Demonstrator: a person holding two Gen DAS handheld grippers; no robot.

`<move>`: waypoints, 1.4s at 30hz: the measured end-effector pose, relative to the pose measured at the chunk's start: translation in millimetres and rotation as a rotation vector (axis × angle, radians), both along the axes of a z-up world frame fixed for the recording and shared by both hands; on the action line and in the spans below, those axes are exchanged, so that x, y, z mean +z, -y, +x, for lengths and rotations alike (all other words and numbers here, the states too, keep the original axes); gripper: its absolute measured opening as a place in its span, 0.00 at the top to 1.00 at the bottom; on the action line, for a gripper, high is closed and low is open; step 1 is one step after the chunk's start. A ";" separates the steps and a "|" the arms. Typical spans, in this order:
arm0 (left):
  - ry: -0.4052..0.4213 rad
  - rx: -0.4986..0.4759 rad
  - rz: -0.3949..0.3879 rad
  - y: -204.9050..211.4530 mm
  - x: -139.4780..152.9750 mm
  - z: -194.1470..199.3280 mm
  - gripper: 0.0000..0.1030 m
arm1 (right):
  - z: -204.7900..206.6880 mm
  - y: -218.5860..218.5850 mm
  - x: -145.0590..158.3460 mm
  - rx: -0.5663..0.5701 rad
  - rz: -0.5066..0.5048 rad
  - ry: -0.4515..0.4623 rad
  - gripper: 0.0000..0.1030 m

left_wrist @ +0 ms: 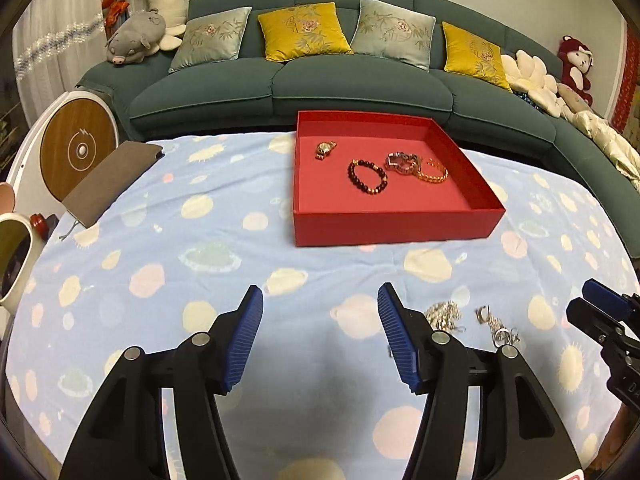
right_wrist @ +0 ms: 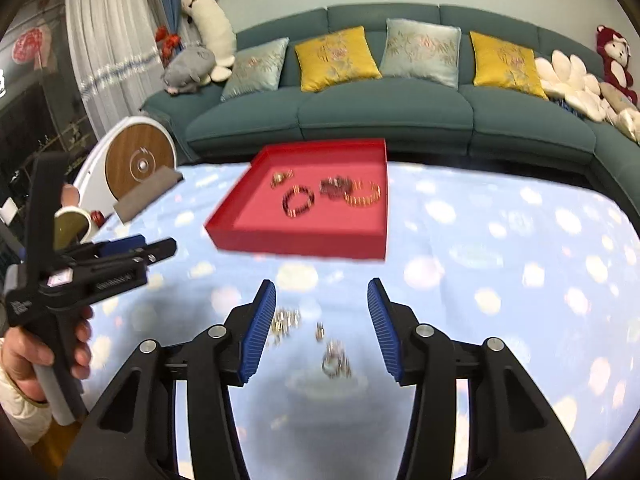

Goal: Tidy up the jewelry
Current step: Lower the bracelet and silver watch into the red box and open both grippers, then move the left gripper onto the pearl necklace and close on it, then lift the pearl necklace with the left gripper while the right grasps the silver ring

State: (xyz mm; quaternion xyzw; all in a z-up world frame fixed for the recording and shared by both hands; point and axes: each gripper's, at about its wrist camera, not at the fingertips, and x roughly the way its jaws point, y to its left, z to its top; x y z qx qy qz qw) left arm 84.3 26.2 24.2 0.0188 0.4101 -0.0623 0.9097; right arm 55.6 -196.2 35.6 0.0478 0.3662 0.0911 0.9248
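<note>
A red tray (left_wrist: 392, 226) (right_wrist: 296, 246) sits on the blue spotted cloth. It holds a gold watch (left_wrist: 325, 149), a dark bead bracelet (left_wrist: 367, 176) (right_wrist: 298, 201), a dark-red watch (left_wrist: 402, 162) (right_wrist: 334, 188) and a gold bracelet (left_wrist: 433, 173) (right_wrist: 362, 195). Silver jewelry lies on the cloth: a chain heap (left_wrist: 443, 315) (right_wrist: 285, 322) and a ring piece (left_wrist: 496, 326) (right_wrist: 335, 358). My left gripper (left_wrist: 320, 334) is open and empty, left of the silver pieces. My right gripper (right_wrist: 322, 330) is open and empty, with the silver pieces between its fingers' lines. It also shows in the left wrist view (left_wrist: 600, 300).
A brown pouch (left_wrist: 110, 182) lies at the cloth's left edge. A round white-and-wood device (left_wrist: 74, 148) stands beside it. A teal sofa (left_wrist: 352, 84) with cushions and plush toys runs behind the table. The left gripper (right_wrist: 132, 258), hand-held, is at the left in the right wrist view.
</note>
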 end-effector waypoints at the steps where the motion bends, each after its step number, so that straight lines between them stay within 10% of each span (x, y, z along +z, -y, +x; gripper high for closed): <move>1: -0.009 -0.009 -0.009 1.2 -5.8 -2.1 0.40 | -1.2 -0.3 -8.1 -0.005 -0.003 -0.018 0.55; 17: -0.099 -0.194 -0.053 45.7 -68.4 13.2 0.41 | 5.6 -5.1 -56.8 0.018 -0.003 -0.115 0.55; 30: -0.123 -0.282 -0.092 53.8 -69.4 7.2 0.96 | 10.2 -2.3 -63.0 0.019 0.011 -0.138 0.55; 42: -0.075 -0.239 -0.175 18.7 -34.1 -4.7 0.96 | 7.6 -14.4 -74.7 0.054 -0.002 -0.167 0.55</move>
